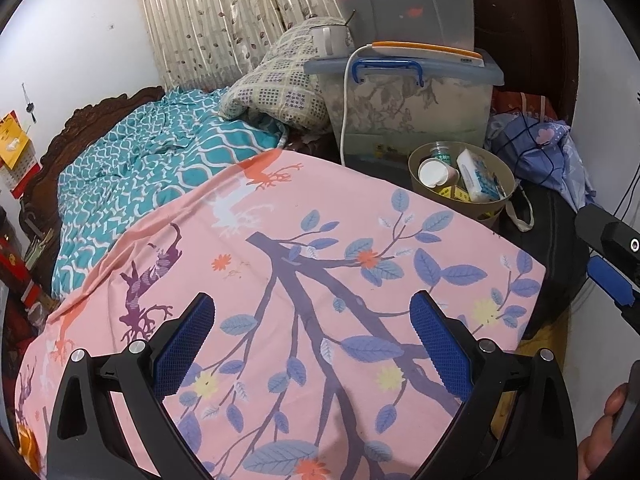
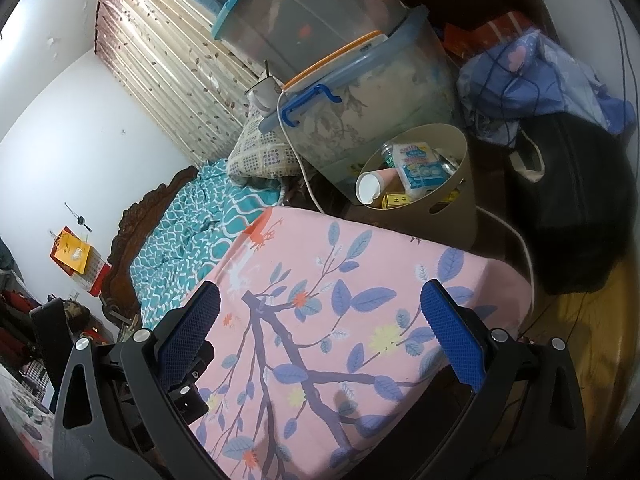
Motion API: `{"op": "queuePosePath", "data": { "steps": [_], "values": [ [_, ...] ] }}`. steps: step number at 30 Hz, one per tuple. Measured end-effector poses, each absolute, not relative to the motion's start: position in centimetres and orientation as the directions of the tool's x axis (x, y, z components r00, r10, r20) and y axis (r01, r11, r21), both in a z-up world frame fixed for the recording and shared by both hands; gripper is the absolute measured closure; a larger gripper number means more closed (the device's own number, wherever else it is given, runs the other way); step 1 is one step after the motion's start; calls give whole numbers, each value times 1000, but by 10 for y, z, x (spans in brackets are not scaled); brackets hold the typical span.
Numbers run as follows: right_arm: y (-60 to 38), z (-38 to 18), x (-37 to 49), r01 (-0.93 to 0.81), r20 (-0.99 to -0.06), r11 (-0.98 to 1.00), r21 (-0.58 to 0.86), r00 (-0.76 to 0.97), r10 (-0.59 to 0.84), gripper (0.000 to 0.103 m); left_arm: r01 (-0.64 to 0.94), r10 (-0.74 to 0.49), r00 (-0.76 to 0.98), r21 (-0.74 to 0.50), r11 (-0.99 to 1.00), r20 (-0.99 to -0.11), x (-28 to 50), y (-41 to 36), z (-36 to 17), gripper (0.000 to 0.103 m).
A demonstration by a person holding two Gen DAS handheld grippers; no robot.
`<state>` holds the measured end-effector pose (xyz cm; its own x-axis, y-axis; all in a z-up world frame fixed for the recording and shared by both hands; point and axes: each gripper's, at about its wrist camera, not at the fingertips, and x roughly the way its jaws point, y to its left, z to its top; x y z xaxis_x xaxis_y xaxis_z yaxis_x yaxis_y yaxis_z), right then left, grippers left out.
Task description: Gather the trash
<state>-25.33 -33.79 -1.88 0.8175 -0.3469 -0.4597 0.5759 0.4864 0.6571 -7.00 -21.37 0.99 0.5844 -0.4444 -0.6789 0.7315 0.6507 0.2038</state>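
A beige trash bin [image 1: 505, 173] [image 2: 452, 208] stands beyond the far right corner of the pink floral bedsheet [image 1: 304, 280] [image 2: 340, 304]. Inside it lie a paper cup [image 1: 434, 173] [image 2: 370, 188], a tissue pack [image 1: 478, 176] [image 2: 420, 164], a clear plastic cup and yellow boxes. My left gripper [image 1: 312, 344] hovers open over the pink sheet with nothing between its blue pads. My right gripper [image 2: 320, 336] is likewise open and empty above the sheet's right part; its blue pad also shows at the right edge of the left wrist view [image 1: 610, 280].
Stacked clear storage boxes [image 1: 412, 96] [image 2: 360, 80] with a white cable stand behind the bin. A black bag [image 1: 560, 256] [image 2: 568, 200] and purple bedding [image 1: 540, 148] [image 2: 532, 76] lie right of it. A teal quilt [image 1: 152, 168] and checked pillow [image 1: 280, 88] cover the bed's far end.
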Motion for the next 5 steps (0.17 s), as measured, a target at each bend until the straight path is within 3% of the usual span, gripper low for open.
{"op": "queuePosePath", "data": {
  "steps": [5],
  "values": [
    [-334,-15,-249,577,-463,498,648,817,-344,4,719,-437,578,177,672,-689,-61,-206,10,9]
  ]
}}
